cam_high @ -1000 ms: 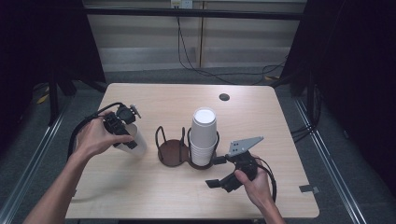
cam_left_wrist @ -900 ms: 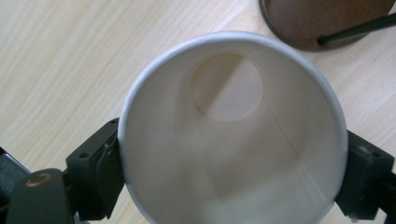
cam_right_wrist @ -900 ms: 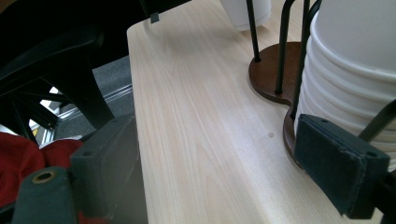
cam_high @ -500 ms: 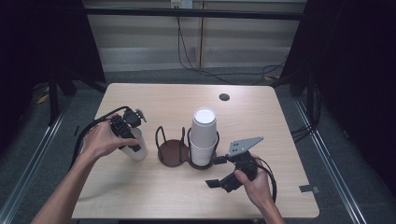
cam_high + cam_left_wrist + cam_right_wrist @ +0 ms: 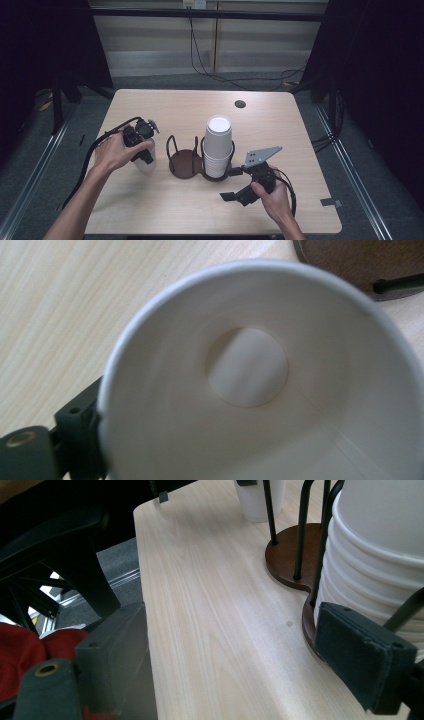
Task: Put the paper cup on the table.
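A white paper cup [image 5: 146,161] stands upright on the table just left of the dark wooden cup holder [image 5: 183,165]. My left gripper [image 5: 141,145] reaches down over its rim. Its jaws have just been opening with the cup [image 5: 260,390] between them; one black pad [image 5: 80,440] sits beside the outer wall and the other is hidden. A stack of white cups [image 5: 218,145] fills the holder's right ring. My right gripper [image 5: 231,184] rests open on the table by that ring, its right pad [image 5: 360,655] close to the stack [image 5: 380,545], nothing between the pads.
The holder's left ring [image 5: 290,555] stands empty between thin wire posts. A small dark round cap [image 5: 240,104] sits in the tabletop near the far edge. Black cables trail from both grippers. Bare wood lies in front of the holder.
My left hand has come down and toward the holder, bringing the single cup onto the table beside it. The right hand has stayed where it was.
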`<state>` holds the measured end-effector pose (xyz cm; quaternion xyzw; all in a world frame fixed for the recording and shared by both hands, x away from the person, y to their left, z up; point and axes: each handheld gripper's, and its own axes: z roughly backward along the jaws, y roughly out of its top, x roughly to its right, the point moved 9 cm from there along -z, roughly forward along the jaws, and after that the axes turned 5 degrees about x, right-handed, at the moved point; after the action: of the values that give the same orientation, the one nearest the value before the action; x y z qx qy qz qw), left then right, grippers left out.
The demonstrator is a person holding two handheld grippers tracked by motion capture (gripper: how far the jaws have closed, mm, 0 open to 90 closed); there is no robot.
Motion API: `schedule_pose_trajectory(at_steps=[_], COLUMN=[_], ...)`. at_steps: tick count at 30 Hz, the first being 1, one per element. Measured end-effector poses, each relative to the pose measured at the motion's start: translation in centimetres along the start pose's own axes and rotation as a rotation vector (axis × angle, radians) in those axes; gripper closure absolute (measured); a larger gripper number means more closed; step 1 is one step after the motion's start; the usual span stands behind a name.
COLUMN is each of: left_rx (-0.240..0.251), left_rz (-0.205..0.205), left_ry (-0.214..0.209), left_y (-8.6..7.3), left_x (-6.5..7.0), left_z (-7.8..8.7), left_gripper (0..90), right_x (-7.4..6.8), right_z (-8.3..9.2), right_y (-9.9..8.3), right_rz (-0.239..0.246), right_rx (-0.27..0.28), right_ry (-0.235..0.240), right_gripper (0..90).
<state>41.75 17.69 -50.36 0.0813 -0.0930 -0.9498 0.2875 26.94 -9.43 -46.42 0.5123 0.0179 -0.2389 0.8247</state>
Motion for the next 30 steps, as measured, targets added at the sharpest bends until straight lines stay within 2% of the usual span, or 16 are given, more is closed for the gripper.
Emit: schedule_pose_trajectory(at_steps=[4,7,11,12,17,21,30], left_rx=[-0.011,0.018,0.034,0.041,0.086,0.127,0.176], left_rz=[0.005,0.02,0.014,0.004,0.003,0.004,0.018], left_ry=[-0.013,-0.005,0.01,0.012,0.022,-0.002,-0.058], left_y=[-0.5,-0.6,-1.1,-1.1,-1.5,-2.1,-3.3], left_x=[0.0,-0.1,-0.2,-0.2,-0.4,-0.7,-0.9], left_z=[-0.6,-0.7,-0.9,-0.9,-1.0,-1.0,-1.2], left_gripper=[7.3,6.2,4.5,3.9,2.6,2.6,3.9], right_x=[0.0,0.0,0.0,0.0,0.0,0.0,0.0], right_z=[-0.1,-0.1,-0.1,-0.1,-0.1,-0.1,-0.2], right_y=[0.0,-0.1,-0.1,-0.1,-0.1,-0.1,-0.2], right_rz=[0.0,-0.001,-0.001,-0.001,-0.002,-0.003,-0.002], right_rx=[-0.001,-0.005,-0.005,-0.006,-0.006,-0.004,-0.008], right_ry=[-0.002,0.004,0.002,0.002,0.001,-0.001,0.001], right_gripper=[14.2,14.3,14.3,14.3,14.3,14.3,14.3])
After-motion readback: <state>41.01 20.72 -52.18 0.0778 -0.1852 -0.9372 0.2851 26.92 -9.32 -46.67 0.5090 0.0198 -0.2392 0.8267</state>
